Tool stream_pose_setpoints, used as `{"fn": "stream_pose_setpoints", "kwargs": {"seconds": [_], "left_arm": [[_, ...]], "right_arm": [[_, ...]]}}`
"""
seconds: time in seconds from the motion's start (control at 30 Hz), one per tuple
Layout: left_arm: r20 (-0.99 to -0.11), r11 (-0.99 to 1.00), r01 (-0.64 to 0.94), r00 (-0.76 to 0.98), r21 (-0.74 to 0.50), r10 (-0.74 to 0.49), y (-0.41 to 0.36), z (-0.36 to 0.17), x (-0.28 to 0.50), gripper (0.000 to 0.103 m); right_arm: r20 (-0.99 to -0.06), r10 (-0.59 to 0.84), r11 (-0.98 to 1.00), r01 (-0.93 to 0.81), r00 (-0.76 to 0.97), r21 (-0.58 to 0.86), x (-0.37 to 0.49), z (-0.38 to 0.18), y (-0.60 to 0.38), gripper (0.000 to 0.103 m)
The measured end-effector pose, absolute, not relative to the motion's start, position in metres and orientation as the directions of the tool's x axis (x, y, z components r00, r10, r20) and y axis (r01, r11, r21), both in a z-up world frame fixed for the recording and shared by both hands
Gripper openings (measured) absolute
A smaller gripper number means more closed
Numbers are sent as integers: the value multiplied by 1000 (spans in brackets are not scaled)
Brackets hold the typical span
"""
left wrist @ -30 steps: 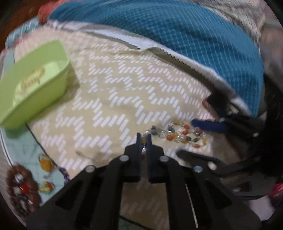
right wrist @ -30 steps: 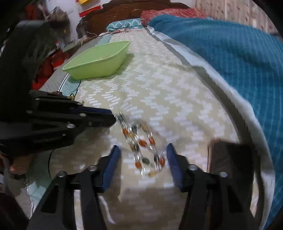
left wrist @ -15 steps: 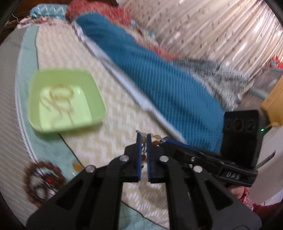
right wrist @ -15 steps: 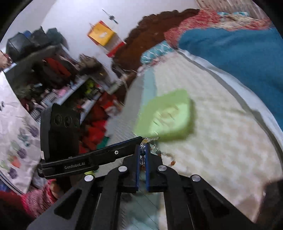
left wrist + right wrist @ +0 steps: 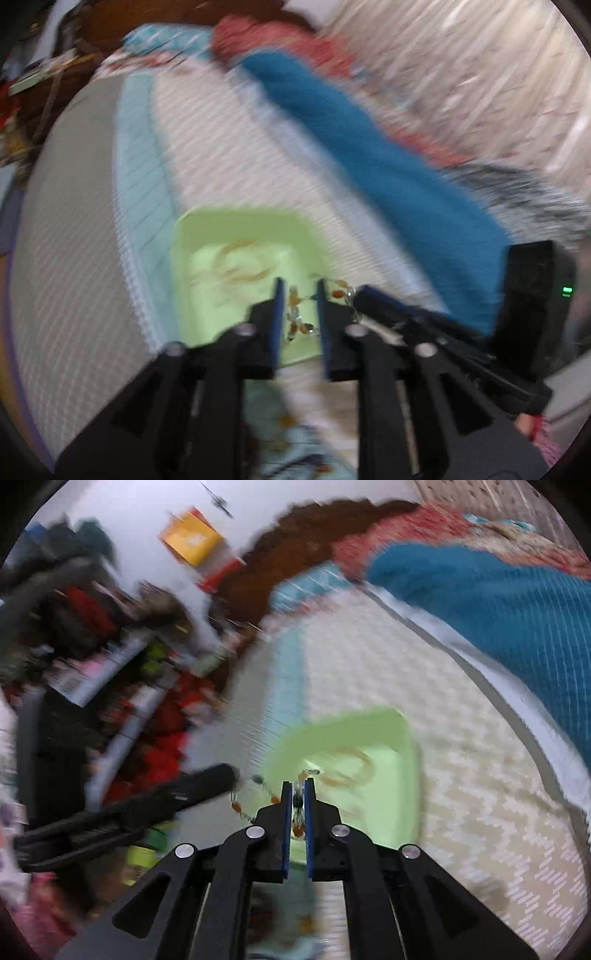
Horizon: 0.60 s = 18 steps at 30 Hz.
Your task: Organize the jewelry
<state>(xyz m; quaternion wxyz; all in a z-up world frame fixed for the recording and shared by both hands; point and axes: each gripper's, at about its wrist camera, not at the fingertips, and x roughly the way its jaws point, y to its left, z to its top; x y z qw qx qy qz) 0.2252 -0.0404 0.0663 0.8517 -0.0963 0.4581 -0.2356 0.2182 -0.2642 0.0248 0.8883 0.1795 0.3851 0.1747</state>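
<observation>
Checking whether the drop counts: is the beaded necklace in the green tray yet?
Not yet. The beaded necklace hangs over the green tray, strung between the left tool, whose jaws have just been opening, and the shut right tool.

The beaded necklace (image 5: 297, 317), orange and clear beads on a thin chain, hangs in the air right over the light green tray (image 5: 236, 229), which sits on the bed with gold chains (image 5: 349, 766) inside.
</observation>
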Motion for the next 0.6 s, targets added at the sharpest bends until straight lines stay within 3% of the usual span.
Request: {"fn": "stream_pose_setpoints", "kwargs": {"seconds": [0.07,0.23,0.4,0.53,0.6], "left_arm": [[-769,891,248,451,-380,-453,-29,45,220,18],[-718,880,242,511,-408,-473,15,35,162,19],[-757,897,217,481,-386,-442,42,7,108,19],[-767,886,234,444,-401,-464,46,-1,74,19],[-766,874,257,422,-412,-485,44,-4,60,19]], "right_arm": [[-643,407,880,-92,649,465,212,4,-273,0],[-536,478,820,-134,695,557,151,-6,-284,0],[-632,502,830,-122,591,545,104,-49,-274,0],[-620,565,784,-122,544,608,82,-67,-269,0],[-596,598,753,-119,536,648,78,-67,-268,11]]}}
